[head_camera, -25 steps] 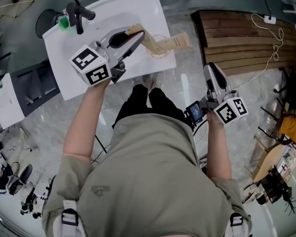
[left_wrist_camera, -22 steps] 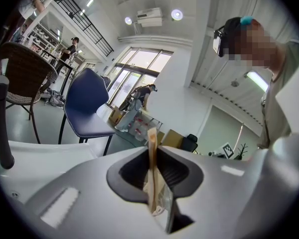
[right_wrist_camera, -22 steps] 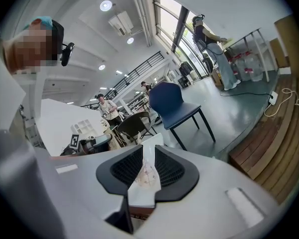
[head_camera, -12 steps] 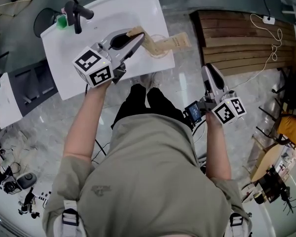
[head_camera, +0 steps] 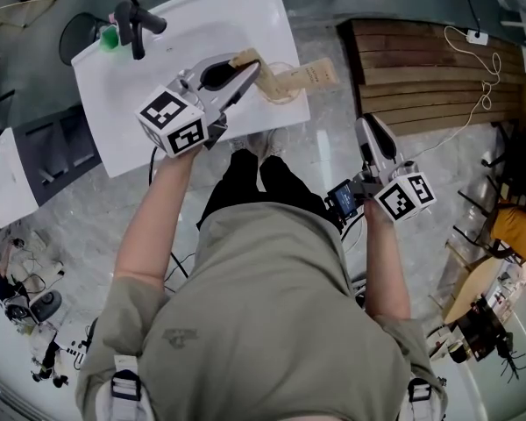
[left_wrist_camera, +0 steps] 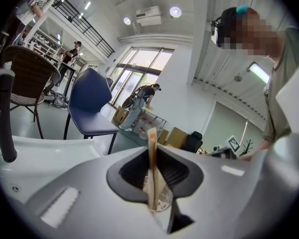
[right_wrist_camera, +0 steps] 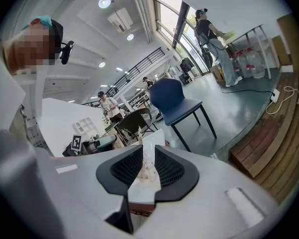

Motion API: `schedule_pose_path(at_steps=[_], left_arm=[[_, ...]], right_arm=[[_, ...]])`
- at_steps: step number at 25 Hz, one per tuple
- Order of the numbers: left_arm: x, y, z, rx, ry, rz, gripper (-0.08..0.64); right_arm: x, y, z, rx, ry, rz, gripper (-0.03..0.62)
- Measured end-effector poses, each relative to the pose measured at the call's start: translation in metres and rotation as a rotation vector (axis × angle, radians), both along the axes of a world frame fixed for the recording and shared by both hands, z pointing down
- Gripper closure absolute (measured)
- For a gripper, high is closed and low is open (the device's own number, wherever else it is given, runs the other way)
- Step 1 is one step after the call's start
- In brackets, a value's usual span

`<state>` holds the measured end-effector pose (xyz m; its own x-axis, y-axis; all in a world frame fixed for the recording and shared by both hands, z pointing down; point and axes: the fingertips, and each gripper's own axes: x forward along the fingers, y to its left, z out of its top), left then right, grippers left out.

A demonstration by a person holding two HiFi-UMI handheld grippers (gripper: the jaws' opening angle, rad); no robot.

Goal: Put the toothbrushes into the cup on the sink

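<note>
In the head view my left gripper [head_camera: 248, 68] is shut on a tan boxed toothbrush [head_camera: 244, 59], held slanted over the clear cup [head_camera: 279, 92] at the white sink's [head_camera: 158, 55] right edge. A second tan toothbrush pack [head_camera: 311, 74] leans out of the cup to the right. In the left gripper view the held toothbrush [left_wrist_camera: 152, 156] stands edge-on between the pads of my left gripper [left_wrist_camera: 154, 173], with the cup [left_wrist_camera: 160, 203] just below. My right gripper [head_camera: 374, 132] hangs over the floor, right of the sink; in the right gripper view this gripper [right_wrist_camera: 145, 168] has its jaws slightly apart and holds nothing.
A black faucet [head_camera: 133, 23] and a green object [head_camera: 112, 38] stand at the sink's far left. A wooden platform [head_camera: 430, 68] with a white cable [head_camera: 484, 77] lies to the right. A blue chair [right_wrist_camera: 172, 101] and people stand beyond the sink.
My left gripper has crept a little to the right with the toothbrush, closer over the cup. The right gripper has drifted slightly left.
</note>
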<state>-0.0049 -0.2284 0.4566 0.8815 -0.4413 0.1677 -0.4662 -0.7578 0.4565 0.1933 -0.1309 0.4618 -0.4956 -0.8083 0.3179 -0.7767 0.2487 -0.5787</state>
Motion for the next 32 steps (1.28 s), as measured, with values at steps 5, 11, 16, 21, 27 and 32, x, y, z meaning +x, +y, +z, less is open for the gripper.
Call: schedule_pose_path(at_steps=[5, 11, 16, 21, 27, 32], left_arm=[[0.002, 0.002, 0.005, -0.001, -0.010, 0.000, 0.508], [0.003, 0.007, 0.005, -0.002, -0.013, 0.005, 0.508], [0.008, 0.012, 0.007, -0.016, -0.014, 0.026, 0.506], [0.012, 0.016, 0.009, -0.035, -0.019, 0.041, 0.506], [0.011, 0.018, 0.009, -0.048, -0.030, 0.048, 0.483], [0.007, 0.020, 0.004, -0.039, -0.041, 0.051, 0.452]], right_arm=[[-0.001, -0.001, 0.001, 0.001, -0.003, -0.006, 0.512], [-0.004, 0.000, 0.001, 0.002, -0.005, -0.010, 0.512], [-0.005, 0.001, 0.001, 0.001, -0.013, -0.011, 0.512], [-0.006, 0.002, 0.001, 0.004, -0.028, -0.011, 0.512], [-0.008, 0.002, 0.000, 0.011, -0.046, -0.013, 0.512], [-0.013, 0.001, -0.002, 0.023, -0.061, -0.016, 0.512]])
